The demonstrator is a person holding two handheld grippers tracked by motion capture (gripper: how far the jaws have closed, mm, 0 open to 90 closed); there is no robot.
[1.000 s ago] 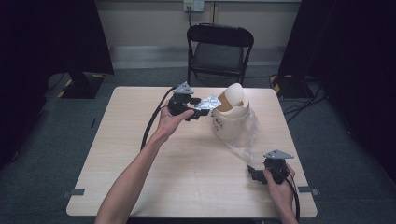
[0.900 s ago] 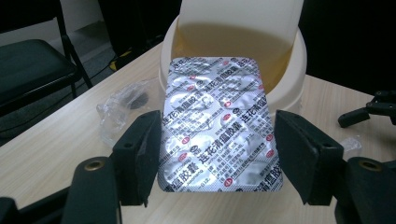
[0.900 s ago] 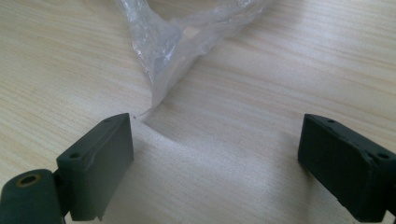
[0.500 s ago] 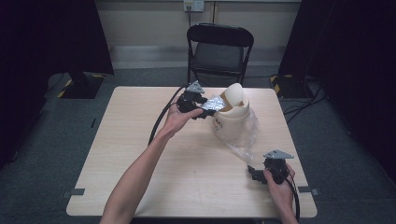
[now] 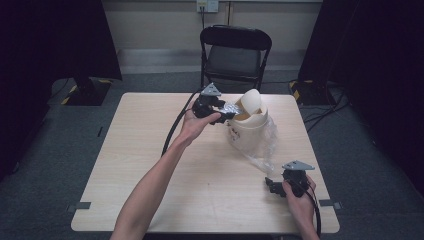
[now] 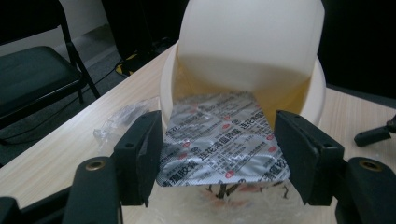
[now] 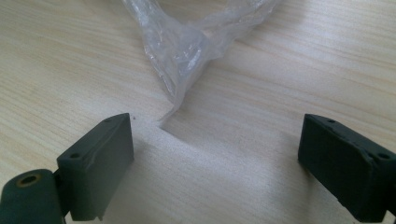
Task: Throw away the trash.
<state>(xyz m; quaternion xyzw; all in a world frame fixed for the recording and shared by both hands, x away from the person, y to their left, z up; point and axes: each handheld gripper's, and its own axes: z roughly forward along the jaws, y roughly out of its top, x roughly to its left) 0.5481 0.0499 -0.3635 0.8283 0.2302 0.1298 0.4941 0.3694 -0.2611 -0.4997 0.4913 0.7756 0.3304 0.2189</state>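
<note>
Disposal looks close to done, though not finished: the pill sheet (image 6: pixel 223 140) sits at the mouth of the small cream bin (image 5: pixel 250 131), its far edge under the tilted swing lid (image 6: pixel 252 42), and it has yet to be let go and dropped inside. On the left, the left claw (image 6: pixel 219 154) grips the pill sheet by its two side edges, jaws narrowed onto it, at about twelve o'clock on the tabletop (image 5: pixel 145 150). Clear plastic film (image 5: pixel 265 150) trails from the bin toward five o'clock. At five o'clock the right claw (image 7: pixel 215 163) stands wide open and empty, low over the bare wood with the tip of the film just ahead.
</note>
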